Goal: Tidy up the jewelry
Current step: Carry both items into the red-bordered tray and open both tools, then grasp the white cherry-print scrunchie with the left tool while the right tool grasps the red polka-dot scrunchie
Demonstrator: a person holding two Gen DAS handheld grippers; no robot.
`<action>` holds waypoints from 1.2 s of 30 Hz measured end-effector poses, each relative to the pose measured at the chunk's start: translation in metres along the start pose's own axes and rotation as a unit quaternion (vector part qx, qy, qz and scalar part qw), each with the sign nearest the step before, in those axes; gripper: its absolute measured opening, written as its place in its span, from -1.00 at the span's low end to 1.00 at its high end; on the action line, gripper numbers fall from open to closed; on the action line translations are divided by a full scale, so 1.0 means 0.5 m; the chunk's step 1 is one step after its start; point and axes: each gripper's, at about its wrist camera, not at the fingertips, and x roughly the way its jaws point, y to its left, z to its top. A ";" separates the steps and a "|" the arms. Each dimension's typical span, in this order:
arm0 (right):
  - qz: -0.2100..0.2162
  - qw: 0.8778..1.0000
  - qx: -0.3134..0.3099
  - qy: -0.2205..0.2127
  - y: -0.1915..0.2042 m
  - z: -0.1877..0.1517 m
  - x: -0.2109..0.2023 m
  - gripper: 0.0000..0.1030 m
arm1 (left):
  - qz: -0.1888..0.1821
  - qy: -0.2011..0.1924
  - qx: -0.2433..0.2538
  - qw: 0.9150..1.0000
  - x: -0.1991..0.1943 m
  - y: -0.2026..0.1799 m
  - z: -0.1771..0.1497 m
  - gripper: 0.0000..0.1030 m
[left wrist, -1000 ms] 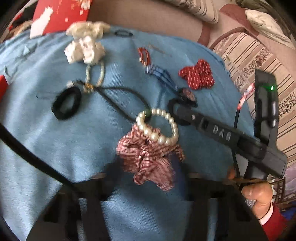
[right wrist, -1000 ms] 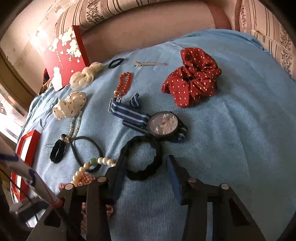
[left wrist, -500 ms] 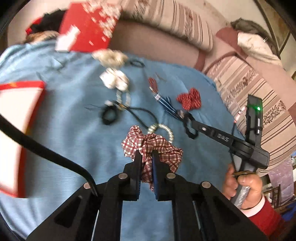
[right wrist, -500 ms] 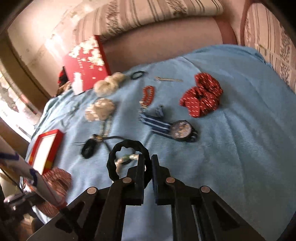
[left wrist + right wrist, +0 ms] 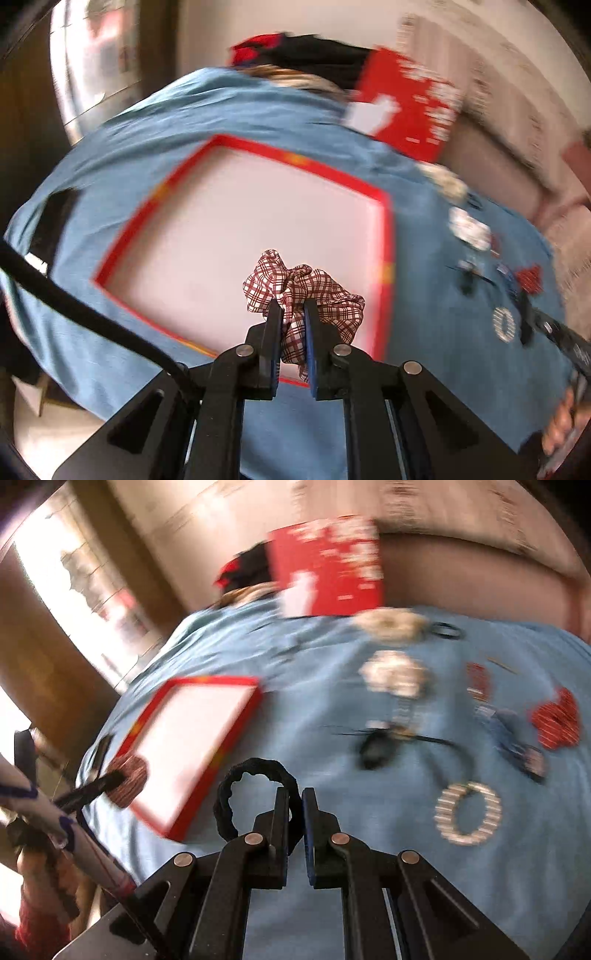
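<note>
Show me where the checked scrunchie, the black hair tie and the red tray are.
checked scrunchie (image 5: 295,284), left wrist view, its bunched fabric.
black hair tie (image 5: 236,781), right wrist view, its loop's left side.
red tray (image 5: 386,236), left wrist view, its right rim.

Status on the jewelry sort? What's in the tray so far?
Nothing in the red-rimmed tray yet; its white base shows bare. In hand: left gripper pinches the plaid scrunchie over the tray; right gripper grips the black braided hair tie. Left on the blue cloth: pearl bracelet, watch, red polka-dot scrunchie, others blurred.

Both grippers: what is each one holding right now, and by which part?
Left gripper pinches the plaid scrunchie by a fabric fold; right gripper clamps the black braided hair tie on its band.
</note>
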 end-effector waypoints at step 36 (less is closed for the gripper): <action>-0.010 0.996 -0.086 0.018 0.147 -0.052 0.084 0.00 | 0.043 -0.067 -0.074 0.994 -0.075 0.097 0.040 0.21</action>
